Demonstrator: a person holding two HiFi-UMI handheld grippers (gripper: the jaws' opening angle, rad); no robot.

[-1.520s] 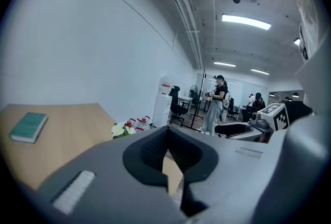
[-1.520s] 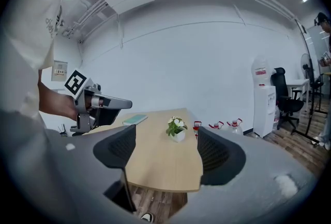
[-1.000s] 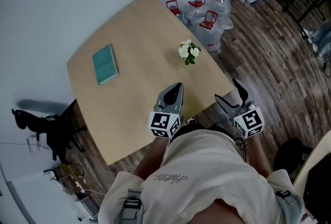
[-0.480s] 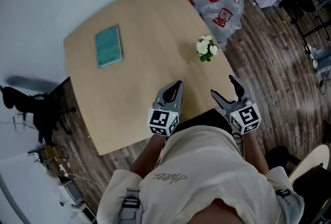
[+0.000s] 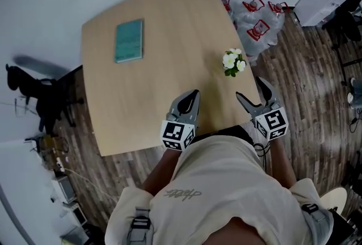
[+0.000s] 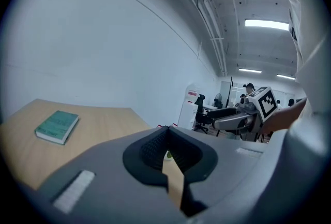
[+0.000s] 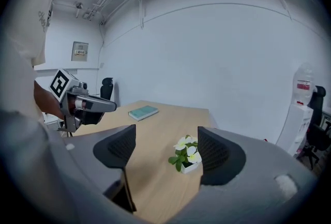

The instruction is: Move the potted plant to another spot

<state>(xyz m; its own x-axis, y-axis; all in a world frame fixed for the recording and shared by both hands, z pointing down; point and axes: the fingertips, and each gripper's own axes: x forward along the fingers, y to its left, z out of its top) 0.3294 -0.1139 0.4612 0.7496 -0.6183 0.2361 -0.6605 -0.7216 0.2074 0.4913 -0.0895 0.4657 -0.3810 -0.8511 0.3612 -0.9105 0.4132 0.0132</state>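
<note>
White pot, small — the potted plant, upright at 3 o'clock on the tabletop, near its edge; it holds white flowers and green leaves. Teal book at 11 o'clock, well apart. Right tongs released and empty, the plant ahead at their 12 o'clock, not yet between the jaws. Left tongs clenched on nothing. Risk, as judged — one jaw nudging the pot tips it or slides it off the edge; a pinch on the stems crushes them.
</note>
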